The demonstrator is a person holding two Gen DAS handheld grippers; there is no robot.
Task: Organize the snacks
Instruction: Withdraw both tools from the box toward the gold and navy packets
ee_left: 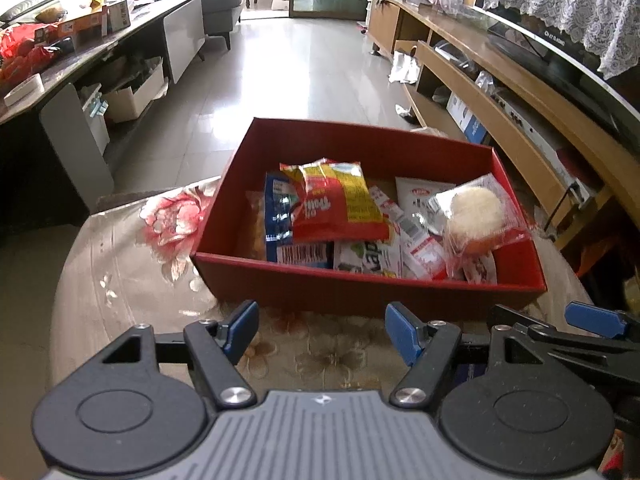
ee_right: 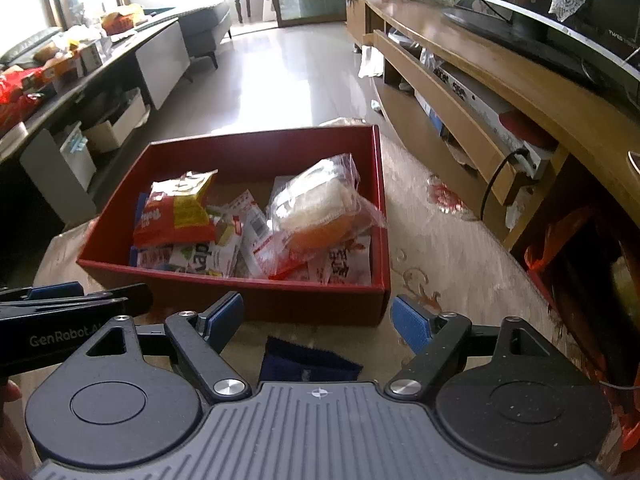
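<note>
Side by side, two grippers hung just short of a red box (ee_left: 368, 284) that sat on a surface (ee_left: 120, 264) covered with a flowered cloth. Both had their blue-padded fingers spread wide, and neither held anything. The left gripper (ee_left: 322, 332) faced the box's near wall, with the right gripper (ee_right: 318, 322) just beside it on the right; each showed at the edge of the other's camera view.

Inside the box lay a loose heap of snacks. A red and yellow bag (ee_left: 336, 204) rested on top at the left, over a blue packet (ee_left: 280, 220) whose barcode faced up. A clear wrapper holding a round pale cake (ee_right: 320, 208) sat at the right, on top of white and red sachets (ee_left: 416, 232).

A dark blue packet (ee_right: 308, 360) lay on the surface between the right gripper's fingers, outside the box and close to the camera. Behind the box stretched a pale tiled floor (ee_left: 288, 64), with a wooden TV stand (ee_left: 492, 80) along the right.
</note>
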